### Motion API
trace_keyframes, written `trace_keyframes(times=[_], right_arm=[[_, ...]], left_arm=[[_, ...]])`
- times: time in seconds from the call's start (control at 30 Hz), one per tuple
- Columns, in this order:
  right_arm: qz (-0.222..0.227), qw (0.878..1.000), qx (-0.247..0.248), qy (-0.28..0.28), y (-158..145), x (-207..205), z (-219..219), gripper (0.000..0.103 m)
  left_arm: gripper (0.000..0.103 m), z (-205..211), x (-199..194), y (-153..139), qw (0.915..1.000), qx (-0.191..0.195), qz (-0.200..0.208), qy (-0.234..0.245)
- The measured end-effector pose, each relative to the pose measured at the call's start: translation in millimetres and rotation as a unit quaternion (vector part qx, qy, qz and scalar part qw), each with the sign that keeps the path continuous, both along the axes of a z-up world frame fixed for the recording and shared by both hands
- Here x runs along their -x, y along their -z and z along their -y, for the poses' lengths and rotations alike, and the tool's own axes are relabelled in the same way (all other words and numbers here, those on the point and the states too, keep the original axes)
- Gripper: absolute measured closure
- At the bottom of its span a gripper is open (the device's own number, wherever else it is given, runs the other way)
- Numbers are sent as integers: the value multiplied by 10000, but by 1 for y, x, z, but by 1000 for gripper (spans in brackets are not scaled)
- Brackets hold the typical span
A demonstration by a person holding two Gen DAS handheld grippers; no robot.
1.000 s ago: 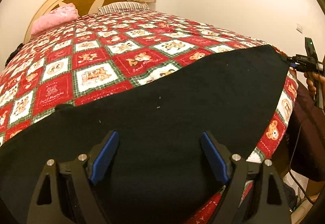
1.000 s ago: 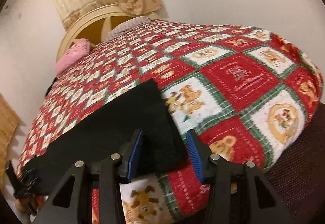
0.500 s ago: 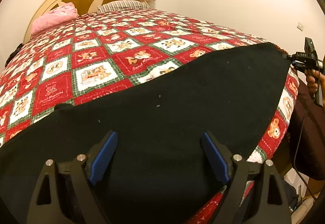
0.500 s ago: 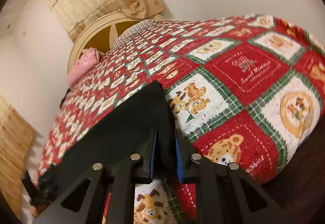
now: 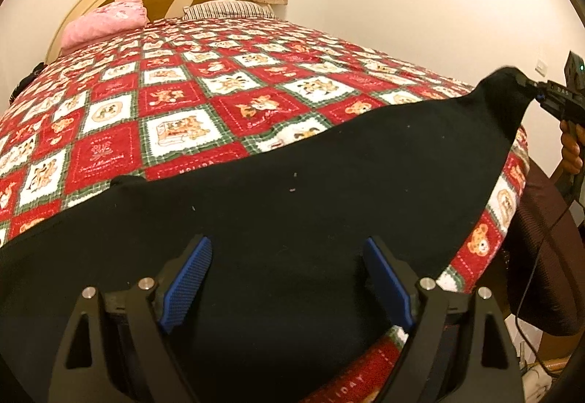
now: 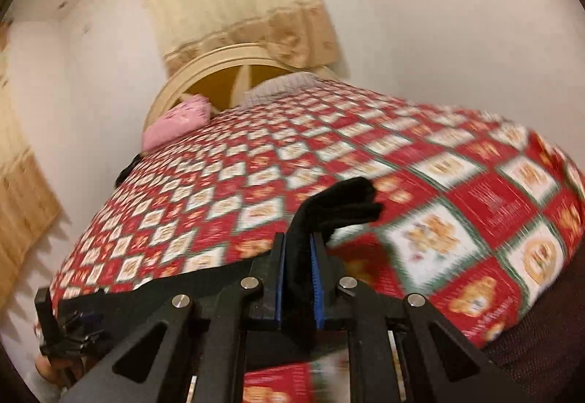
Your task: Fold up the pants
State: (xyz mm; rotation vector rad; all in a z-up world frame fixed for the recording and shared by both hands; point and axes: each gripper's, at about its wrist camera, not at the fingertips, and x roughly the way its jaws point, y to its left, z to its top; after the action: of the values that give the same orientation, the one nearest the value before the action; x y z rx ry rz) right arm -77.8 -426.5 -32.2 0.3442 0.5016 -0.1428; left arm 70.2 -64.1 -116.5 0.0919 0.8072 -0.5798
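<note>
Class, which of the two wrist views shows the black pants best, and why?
The left wrist view: the black pants spread sharp across the quilt, one corner lifted by the right tongs. The right wrist view is blurred, showing only a bunched corner clamped between those tongs.

Left gripper (image 5: 289, 278) gapes wide, pointing 12 o'clock; right gripper (image 6: 298, 257), just closing, pinches cloth.
</note>
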Motion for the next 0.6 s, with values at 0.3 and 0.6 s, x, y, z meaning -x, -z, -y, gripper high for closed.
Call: trace_keyframes(times=[0.3, 0.6], right_arm=[[-53, 9941, 448, -988, -11, -33, -97, 91], [-521, 9766, 819, -1921, 29, -69, -189, 91]], left_arm=[[15, -5, 11, -6, 9997, 203, -22, 108], [15, -8, 14, -8, 9980, 556, -196, 233]])
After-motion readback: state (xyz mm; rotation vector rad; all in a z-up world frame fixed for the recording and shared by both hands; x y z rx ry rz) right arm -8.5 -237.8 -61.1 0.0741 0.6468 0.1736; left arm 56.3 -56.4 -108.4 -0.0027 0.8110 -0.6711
